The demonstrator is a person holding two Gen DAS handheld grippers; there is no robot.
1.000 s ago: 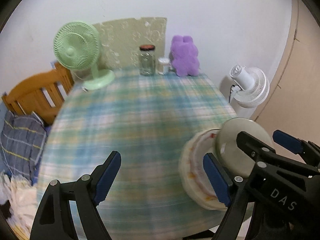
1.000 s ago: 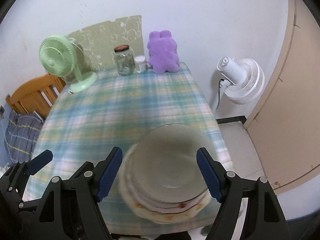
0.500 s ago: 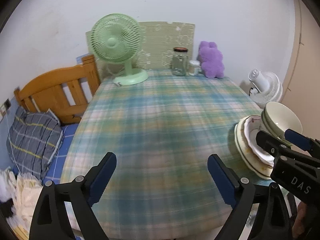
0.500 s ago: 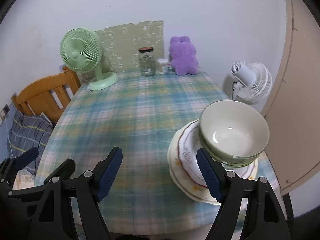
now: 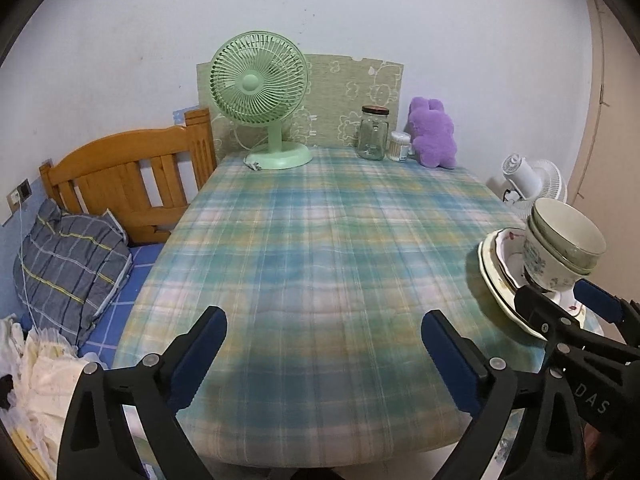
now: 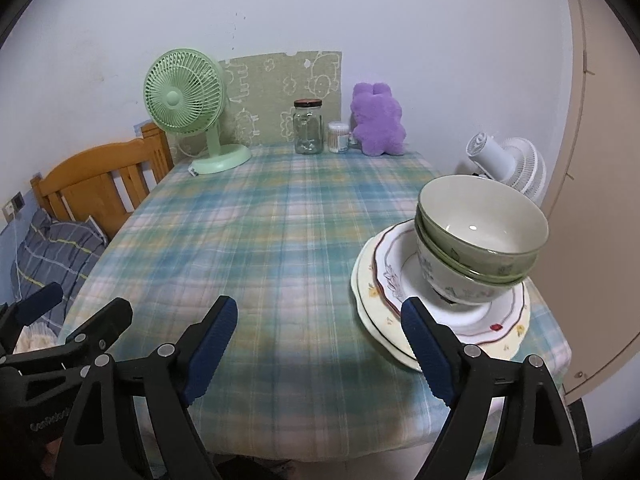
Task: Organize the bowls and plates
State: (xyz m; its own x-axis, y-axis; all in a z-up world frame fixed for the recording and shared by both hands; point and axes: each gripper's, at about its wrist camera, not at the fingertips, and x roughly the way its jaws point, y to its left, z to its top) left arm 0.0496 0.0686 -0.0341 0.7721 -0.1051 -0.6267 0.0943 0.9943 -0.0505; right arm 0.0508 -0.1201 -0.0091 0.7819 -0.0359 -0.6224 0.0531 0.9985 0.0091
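Now both the left claw (image 5: 323, 354) and right claw (image 6: 318, 342) have just widened, gaping, holding nothing.

Both tools are black plastic clamps. The left gripper (image 5: 323, 354) and right gripper (image 6: 318, 344) each carry two angular arms tipped with ribbed dark-blue pads (image 6: 426, 350), pinned by round silver screws (image 5: 495, 362). White letters "DAS" (image 5: 593, 399) mark the right one's side; faint lettering marks the left's.

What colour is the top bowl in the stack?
The top bowl is sage green outside and cream inside; the right wrist view shows it best.
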